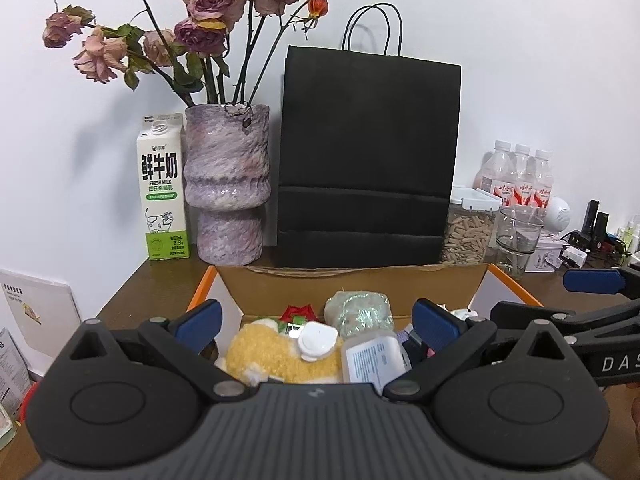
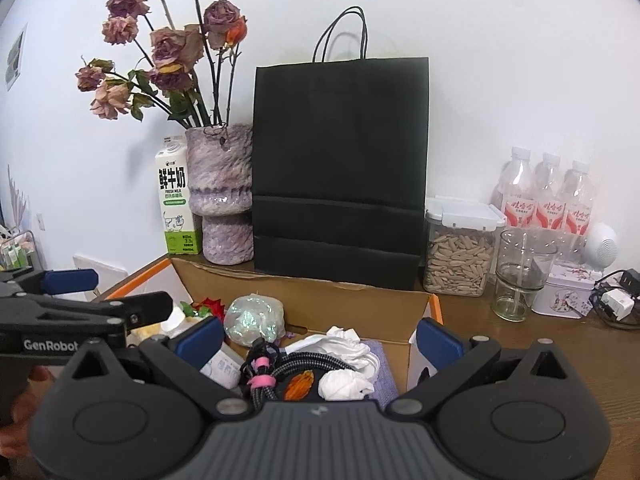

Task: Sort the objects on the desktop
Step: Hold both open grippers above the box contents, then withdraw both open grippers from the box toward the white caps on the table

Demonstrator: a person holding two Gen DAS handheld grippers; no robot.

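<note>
Both grippers are held over an open cardboard box (image 1: 352, 288) that stands on a brown table (image 2: 560, 344). The left gripper (image 1: 318, 322) is seen at the bottom of the left wrist view with its blue-padded fingers (image 1: 200, 320) released and spread wide; nothing is pressed between them. The right gripper (image 2: 320, 338) is likewise spread wide in its own view, with nothing grasped.

The sorted things are found inside the box, at the lower centre of both frames. In the left wrist view a yellow plush toy (image 1: 272, 356), a white cap (image 1: 316, 340), a labelled bottle (image 1: 376, 360), a glittery ball (image 1: 358, 312) and a red bow (image 1: 296, 312) are seen between the fingers. In the right wrist view a braided cable (image 2: 280, 364) bound with pink ties, crumpled tissues (image 2: 344, 386) and an orange piece (image 2: 300, 386) are shown at the lower centre.

Behind the box, a black paper bag (image 1: 368, 160) is set upright at the centre. To its left a purple vase (image 1: 226, 184) of dried roses (image 1: 216, 0) is placed, and a milk carton (image 1: 162, 192) stands just beside the vase. To the right of the bag a jar of seeds (image 2: 458, 256), a glass (image 2: 520, 272), three water bottles (image 2: 548, 196) and a tin (image 2: 568, 292) are lined up.
</note>
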